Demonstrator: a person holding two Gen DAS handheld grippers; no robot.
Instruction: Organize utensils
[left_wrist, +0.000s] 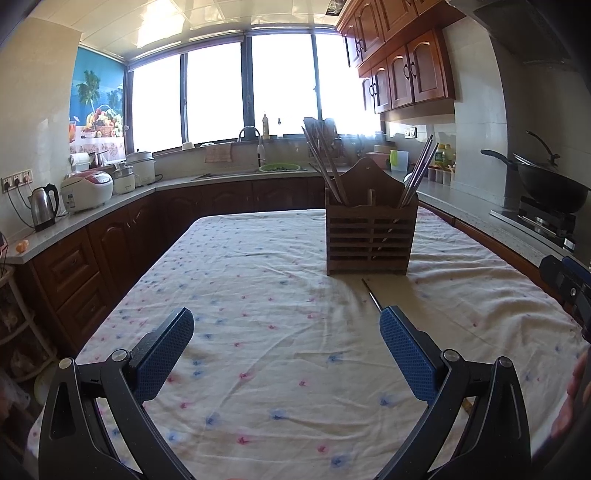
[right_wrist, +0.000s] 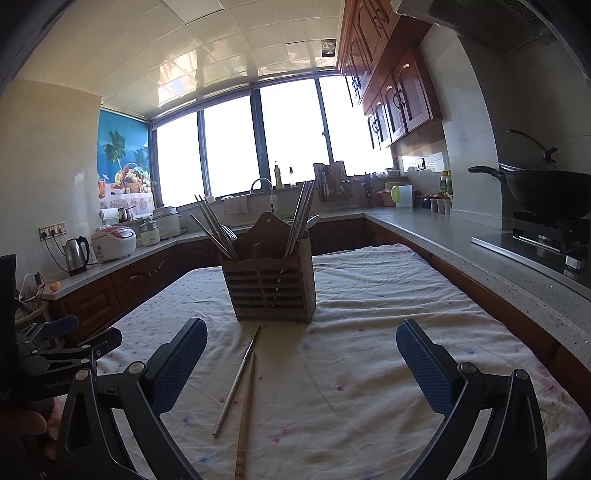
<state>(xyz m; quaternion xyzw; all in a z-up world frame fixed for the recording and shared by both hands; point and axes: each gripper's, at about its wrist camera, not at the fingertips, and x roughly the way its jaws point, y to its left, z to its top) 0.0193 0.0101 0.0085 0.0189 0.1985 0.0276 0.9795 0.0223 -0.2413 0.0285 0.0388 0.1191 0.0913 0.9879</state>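
A slatted wooden utensil holder (left_wrist: 369, 236) stands on the cloth-covered table (left_wrist: 258, 280), with several chopsticks in its left and right compartments; it also shows in the right wrist view (right_wrist: 273, 284). Two loose chopsticks lie on the cloth in front of it: a metal one (right_wrist: 236, 384) and a wooden one (right_wrist: 245, 417). In the left wrist view only the metal chopstick's tip (left_wrist: 371, 293) shows beside my right finger. My left gripper (left_wrist: 286, 328) is open and empty, low over the cloth. My right gripper (right_wrist: 301, 339) is open and empty, with both chopsticks between its fingers.
Kitchen counters run around the table, with a kettle (left_wrist: 42, 205) and rice cookers (left_wrist: 86, 190) on the left, a sink (left_wrist: 255, 168) at the back and a wok (right_wrist: 546, 192) on the stove at the right. The left gripper's body (right_wrist: 55, 350) shows at left in the right wrist view.
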